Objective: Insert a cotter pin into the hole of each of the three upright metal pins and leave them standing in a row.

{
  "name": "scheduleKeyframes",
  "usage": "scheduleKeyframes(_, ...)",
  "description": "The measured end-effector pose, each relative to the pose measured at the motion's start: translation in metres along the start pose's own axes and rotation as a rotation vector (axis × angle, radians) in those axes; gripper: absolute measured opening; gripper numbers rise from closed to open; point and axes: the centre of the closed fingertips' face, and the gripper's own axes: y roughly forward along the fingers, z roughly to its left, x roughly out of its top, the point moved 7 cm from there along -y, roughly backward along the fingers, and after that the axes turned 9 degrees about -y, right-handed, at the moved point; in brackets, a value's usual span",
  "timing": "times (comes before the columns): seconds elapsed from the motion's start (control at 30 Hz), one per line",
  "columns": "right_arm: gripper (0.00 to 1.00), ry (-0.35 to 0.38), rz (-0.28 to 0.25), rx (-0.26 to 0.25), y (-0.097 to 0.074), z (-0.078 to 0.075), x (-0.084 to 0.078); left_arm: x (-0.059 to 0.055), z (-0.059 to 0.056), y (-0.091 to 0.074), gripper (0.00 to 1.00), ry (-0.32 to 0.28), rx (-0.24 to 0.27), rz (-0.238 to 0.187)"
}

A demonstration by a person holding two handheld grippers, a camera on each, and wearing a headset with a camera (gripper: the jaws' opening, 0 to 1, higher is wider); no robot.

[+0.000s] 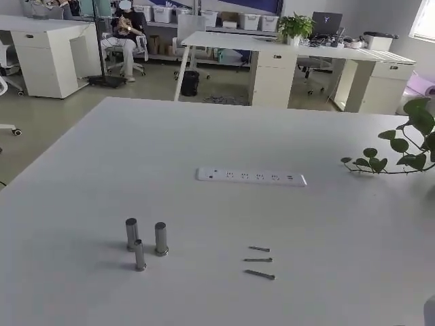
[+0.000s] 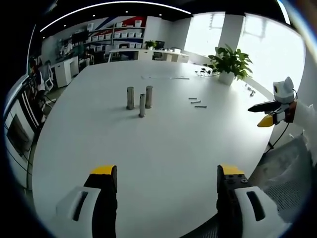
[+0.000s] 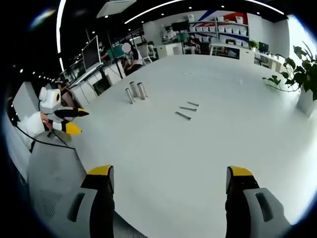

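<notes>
Head view, metal pins: all three stand upright in a tight little bunch toward the near left corner of the table. It's more of a triangle than a row.
Head view, cotter pins: three lie flat and loose, stacked one behind the other. They're right of the bunch and clear of it, none in a hole.
Head view, other stuff: a power strip lies across the middle, and a plant trails in over the right edge.
Left gripper view, left gripper: jaws spread wide with nothing between them, at the table's near edge.
Left gripper view, work: metal pins are upright out ahead, with cotter pins to their right. The right gripper pokes in past the right edge.
Right gripper view, right gripper: also gaping wide and holding nothing, at the near edge of the table.
Right gripper view, work: metal pins are ahead to the left, and cotter pins are nearer the middle. The left gripper sits off the left edge.
</notes>
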Motion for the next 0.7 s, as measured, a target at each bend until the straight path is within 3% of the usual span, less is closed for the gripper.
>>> scheduleKeyframes(0.1, 0.92, 0.0, 0.001, 0.001, 0.0, 0.0, 0.0, -0.001, -0.001, 0.001, 0.84, 0.028, 0.0, 0.014)
scheduleKeyframes(0.4, 0.9, -0.002, 0.012, 0.013, 0.002, 0.0, 0.0, -0.001, -0.004, 0.004, 0.9, 0.024, -0.002, 0.024)
scheduleKeyframes(0.7, 0.89, -0.015, 0.028, 0.012, 0.005, -0.003, -0.001, 0.006, 0.002, 0.011, 0.82, -0.018, 0.009, -0.008)
